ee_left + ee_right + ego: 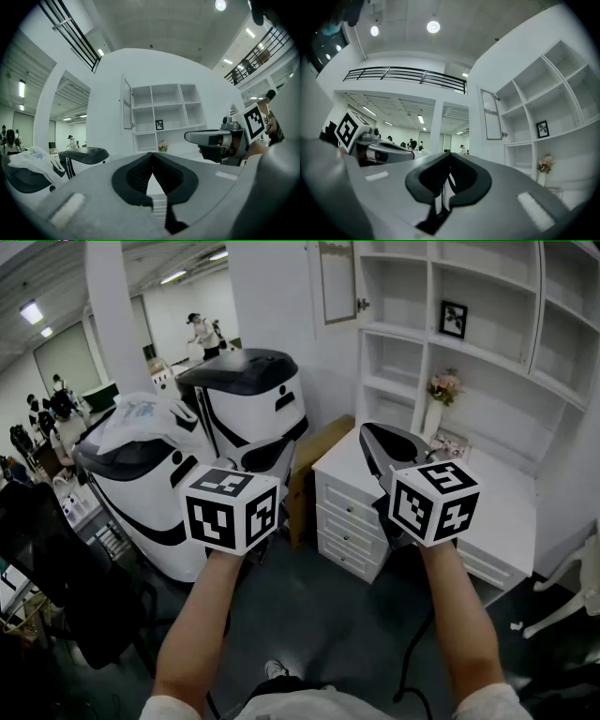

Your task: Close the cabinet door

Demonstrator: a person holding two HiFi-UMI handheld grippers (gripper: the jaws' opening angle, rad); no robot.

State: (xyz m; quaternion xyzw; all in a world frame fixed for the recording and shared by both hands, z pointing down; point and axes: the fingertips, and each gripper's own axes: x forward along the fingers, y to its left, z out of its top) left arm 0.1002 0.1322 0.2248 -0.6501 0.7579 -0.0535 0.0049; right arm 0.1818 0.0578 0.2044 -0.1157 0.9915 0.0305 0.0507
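Note:
The white shelf cabinet stands against the wall ahead and to the right. Its narrow upper door with a small knob stands swung open at the cabinet's left side; the same door shows in the left gripper view and the right gripper view. Both grippers are held level, well short of the cabinet and below the door. My left gripper has its jaws together on nothing. My right gripper is shut and empty too.
A white drawer unit juts out under the shelves. A flower vase and a framed picture sit in the shelves. Two large white machines with dark tops and a brown box stand left. People stand far back.

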